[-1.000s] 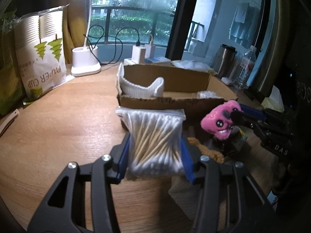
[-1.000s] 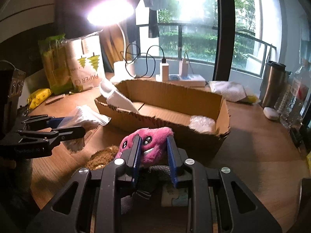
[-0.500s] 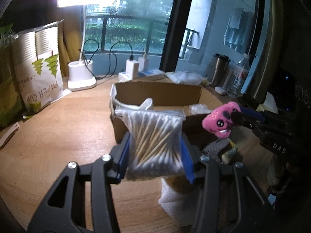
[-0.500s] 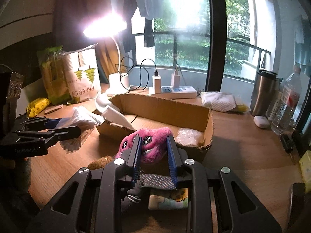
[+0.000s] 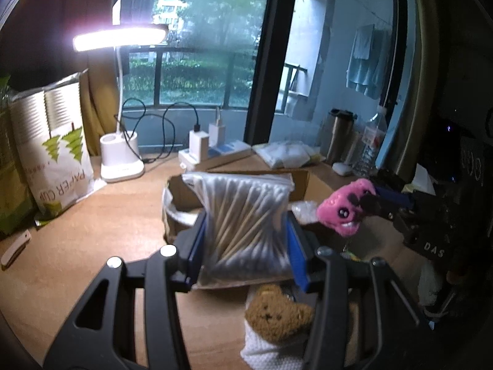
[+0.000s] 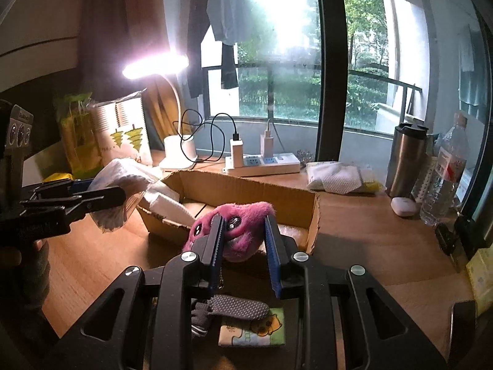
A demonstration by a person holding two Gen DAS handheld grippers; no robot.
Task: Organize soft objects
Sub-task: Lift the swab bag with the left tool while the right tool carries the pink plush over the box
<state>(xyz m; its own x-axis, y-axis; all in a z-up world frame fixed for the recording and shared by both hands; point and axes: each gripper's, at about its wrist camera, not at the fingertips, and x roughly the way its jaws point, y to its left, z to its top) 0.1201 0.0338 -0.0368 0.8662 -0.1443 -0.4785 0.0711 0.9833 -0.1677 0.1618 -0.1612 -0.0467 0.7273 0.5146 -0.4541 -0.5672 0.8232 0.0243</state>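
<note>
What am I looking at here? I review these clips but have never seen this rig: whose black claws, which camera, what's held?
No robot: a person carries two hand-held grippers, each with a fisheye camera looking along its fingers. In the left view, the left gripper clamps a bag of cotton swabs. In the right view, the right gripper clamps a pink plush. Both hang over a wooden table by an open cardboard box. A brown bear lies below.

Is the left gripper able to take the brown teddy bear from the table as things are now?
Probably not yet. The left gripper is shut on the cotton swab bag, so its jaws are full. The teddy bear lies uncovered just below them, on a white cloth.
</note>
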